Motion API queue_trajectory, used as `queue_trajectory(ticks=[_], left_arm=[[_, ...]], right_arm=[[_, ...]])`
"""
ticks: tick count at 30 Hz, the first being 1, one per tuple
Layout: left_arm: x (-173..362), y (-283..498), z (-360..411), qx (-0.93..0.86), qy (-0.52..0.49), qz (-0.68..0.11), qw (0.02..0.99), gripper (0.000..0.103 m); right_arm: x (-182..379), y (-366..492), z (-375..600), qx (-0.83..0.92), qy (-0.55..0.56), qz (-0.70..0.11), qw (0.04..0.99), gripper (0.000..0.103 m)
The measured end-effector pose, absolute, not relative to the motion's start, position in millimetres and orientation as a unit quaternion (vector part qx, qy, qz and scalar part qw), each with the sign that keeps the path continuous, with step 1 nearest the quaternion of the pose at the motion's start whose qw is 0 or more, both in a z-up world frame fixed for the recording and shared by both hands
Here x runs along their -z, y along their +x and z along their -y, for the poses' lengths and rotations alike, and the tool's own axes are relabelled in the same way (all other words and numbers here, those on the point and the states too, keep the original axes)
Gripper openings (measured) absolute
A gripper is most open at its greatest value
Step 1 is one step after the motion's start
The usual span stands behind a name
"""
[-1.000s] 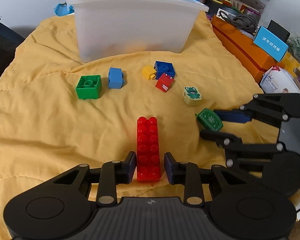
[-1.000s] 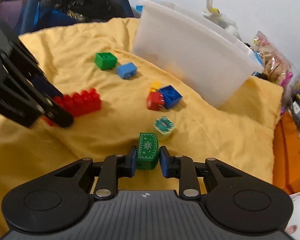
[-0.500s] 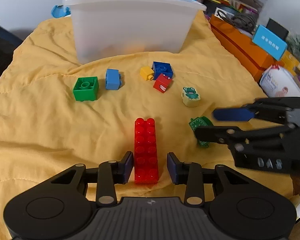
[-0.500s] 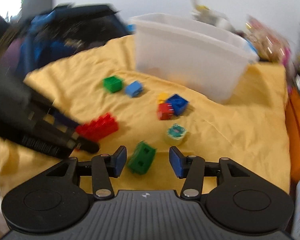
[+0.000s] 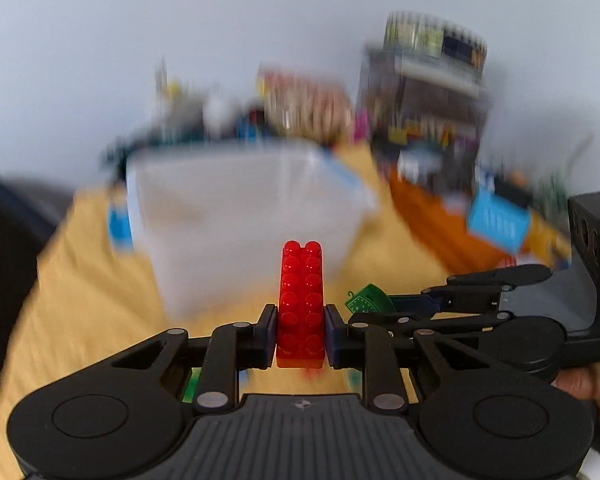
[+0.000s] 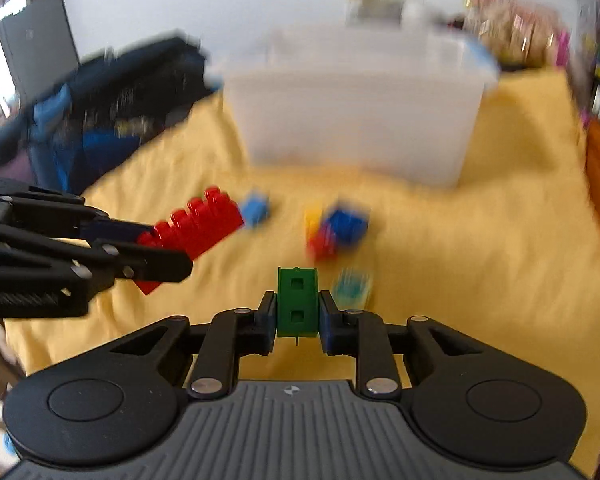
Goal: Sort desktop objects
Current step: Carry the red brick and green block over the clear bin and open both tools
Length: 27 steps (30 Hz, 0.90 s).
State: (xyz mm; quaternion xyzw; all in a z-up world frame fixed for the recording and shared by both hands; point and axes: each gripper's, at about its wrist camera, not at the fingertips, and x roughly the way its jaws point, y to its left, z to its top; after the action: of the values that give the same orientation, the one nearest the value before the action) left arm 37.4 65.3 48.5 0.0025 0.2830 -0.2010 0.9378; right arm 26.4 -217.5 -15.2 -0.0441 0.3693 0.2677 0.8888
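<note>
A long red brick [image 5: 302,292] stands up between the pads of my left gripper [image 5: 300,320], whose jaws are closing on it, and it hangs above the yellow cloth [image 6: 460,240]. In the right wrist view, that red brick [image 6: 196,224] and the left gripper [image 6: 168,248] show at the left. My right gripper [image 6: 298,308] has its jaws closing on a green block [image 6: 297,300], pads pressed to its sides. The green block [image 5: 364,299] also shows in the left wrist view. A white plastic bin [image 6: 352,108] stands behind. Both views are blurred.
Loose on the cloth lie a light blue brick [image 6: 255,210], a yellow brick [image 6: 314,216], a dark blue brick [image 6: 348,224], a small red brick [image 6: 322,244] and a frog block [image 6: 352,286]. A dark bag [image 6: 120,100] is at the left and an orange box [image 5: 440,224] at the right.
The left gripper closed on the red brick and rose with it, tilting up. The right gripper opened, leaving the green block loose, then closed on it again, turned, and lifted.
</note>
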Motion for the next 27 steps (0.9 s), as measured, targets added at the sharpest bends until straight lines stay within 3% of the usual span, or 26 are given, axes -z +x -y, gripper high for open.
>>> queue_trajectory(ticks=[4, 8, 14, 16, 18, 19, 25, 27], left_arm=[[-87, 78, -70, 0.183, 0.001, -0.227, 0.957, 0.027], [-89, 129, -71, 0.153, 0.011, -0.226, 0.962, 0.027], [-43, 185, -73, 0.109, 0.017, -0.302, 0.947, 0.028], [-38, 183, -74, 0.109, 0.009, -0.308, 0.945, 0.041], [-42, 173, -76, 0.12, 0.001, -0.29, 0.949, 0.054], [-44, 167, -77, 0.126, 0.002, -0.28, 0.952, 0.063], [-56, 114, -82, 0.136, 0.004, -0.254, 0.958, 0.068], [-51, 98, -85, 0.142, 0.005, -0.261, 0.955, 0.069]], right_arm=[[-39, 55, 214, -0.26, -0.033, -0.287, 0.921, 0.024], [-82, 98, 205, -0.246, -0.032, -0.219, 0.944, 0.024], [-81, 163, 183, -0.234, -0.028, -0.246, 0.94, 0.024], [-67, 175, 177, -0.224, -0.038, -0.268, 0.936, 0.025], [-50, 183, 172, -0.207, -0.051, -0.289, 0.933, 0.037], [-43, 183, 173, -0.202, -0.054, -0.299, 0.931, 0.037], [-47, 157, 195, -0.209, -0.027, -0.274, 0.938, 0.037], [-53, 148, 199, -0.215, -0.026, -0.257, 0.942, 0.047]])
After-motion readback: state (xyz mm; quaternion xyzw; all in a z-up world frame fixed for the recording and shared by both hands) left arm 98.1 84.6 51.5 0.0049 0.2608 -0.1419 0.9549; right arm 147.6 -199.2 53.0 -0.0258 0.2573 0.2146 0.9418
